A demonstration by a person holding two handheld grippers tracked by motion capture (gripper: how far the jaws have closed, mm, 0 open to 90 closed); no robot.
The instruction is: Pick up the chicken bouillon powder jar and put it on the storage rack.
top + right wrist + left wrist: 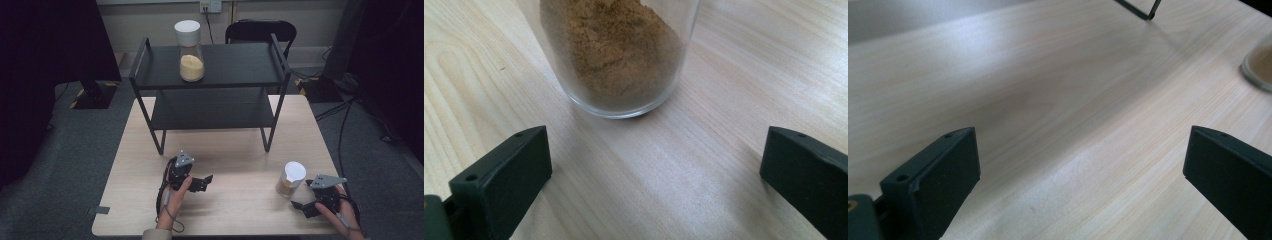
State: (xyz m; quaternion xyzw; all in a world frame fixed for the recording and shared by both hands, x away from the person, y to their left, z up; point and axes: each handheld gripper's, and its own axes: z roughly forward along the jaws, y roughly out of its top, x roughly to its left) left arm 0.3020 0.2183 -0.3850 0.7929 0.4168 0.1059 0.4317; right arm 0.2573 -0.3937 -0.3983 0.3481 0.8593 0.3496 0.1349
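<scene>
Jar (616,55) with brown powder, standing on table (235,165), just ahead of right gripper (656,175); jaws spread wide, touching nothing. Left gripper (1078,175) also wide open, empty. Farther, second jar (191,52), yellow powder, on shelf (240,65).

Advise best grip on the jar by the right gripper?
Probably the glass body of the jar, low, below the white lid. It stands upright just ahead of the open right gripper, so come in level from the person's side, one jaw each side of the round wall.
</scene>
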